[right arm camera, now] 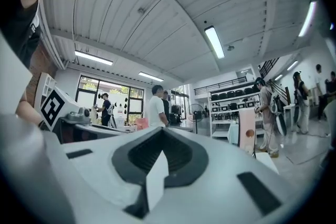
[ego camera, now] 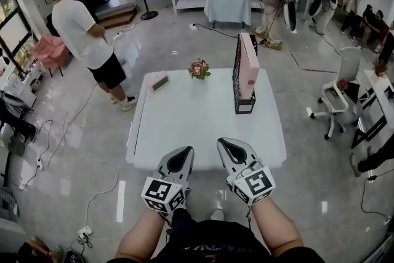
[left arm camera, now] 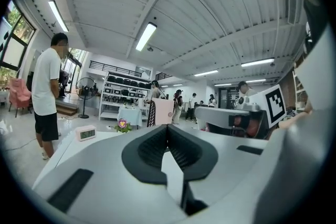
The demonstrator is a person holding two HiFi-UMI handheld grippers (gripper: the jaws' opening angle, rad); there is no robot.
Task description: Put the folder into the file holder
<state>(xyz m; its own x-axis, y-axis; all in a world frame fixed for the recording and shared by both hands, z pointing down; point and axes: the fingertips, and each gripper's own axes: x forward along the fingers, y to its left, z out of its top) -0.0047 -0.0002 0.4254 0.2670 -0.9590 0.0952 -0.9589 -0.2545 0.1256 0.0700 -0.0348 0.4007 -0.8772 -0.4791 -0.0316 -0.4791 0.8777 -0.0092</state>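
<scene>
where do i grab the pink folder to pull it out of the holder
Probably the top edge of the folder, from above: it stands upright in the holder, whose black mesh wall covers its left face, so only the top sticks out.

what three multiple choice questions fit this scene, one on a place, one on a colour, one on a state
1. Where is the folder?
A on the floor
B in the file holder
C on a chair

2. What colour is the folder?
A blue
B green
C pink

3. How are the left gripper and right gripper?
A both shut, empty
B both open
C both shut on the folder

Answers: 1 B, it stands upright in the black file holder; 2 C, its face shows pale pink; 3 A, each gripper view shows jaws together with nothing between.
</scene>
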